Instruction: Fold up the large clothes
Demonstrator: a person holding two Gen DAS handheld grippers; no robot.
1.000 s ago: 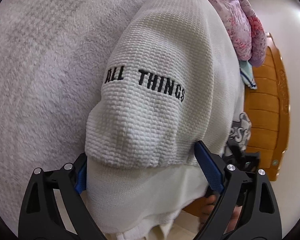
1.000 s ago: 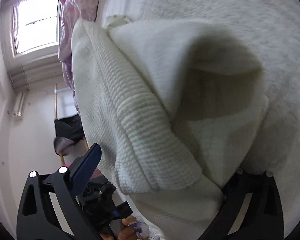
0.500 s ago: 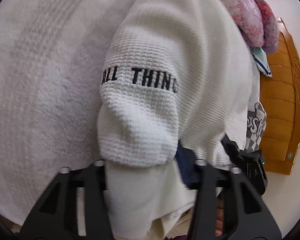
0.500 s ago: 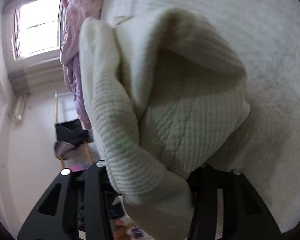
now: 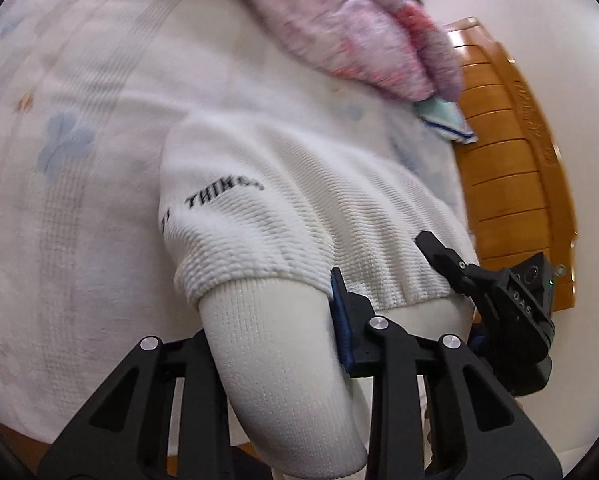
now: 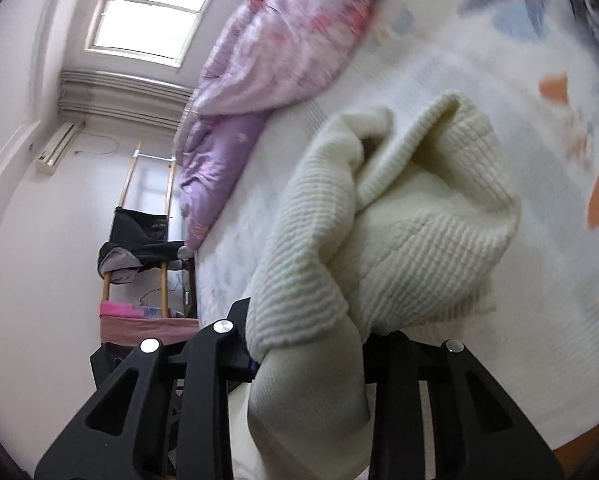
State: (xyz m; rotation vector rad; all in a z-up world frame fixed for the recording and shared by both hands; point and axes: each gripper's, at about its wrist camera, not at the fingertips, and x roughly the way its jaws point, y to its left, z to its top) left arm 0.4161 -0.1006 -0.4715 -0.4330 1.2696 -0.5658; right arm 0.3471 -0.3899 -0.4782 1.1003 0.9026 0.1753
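- Left wrist view: bed [image 5: 79, 160] carries the white sweater [image 5: 299, 216], bunched and only partly folded; squaring it up likely remains.
- Left gripper [image 5: 275, 320] is clamped on its ribbed hem.
- Right gripper [image 6: 307, 344] pinches another hem section.

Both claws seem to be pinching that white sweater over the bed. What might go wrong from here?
The left gripper and right gripper each clamp only the ribbed hem of the white sweater, so the knit might slip out or stretch. The sweater looks bunched near the right gripper, so the fold may land crooked. The pink quilt lies close on the bed; the sweater could land against it.
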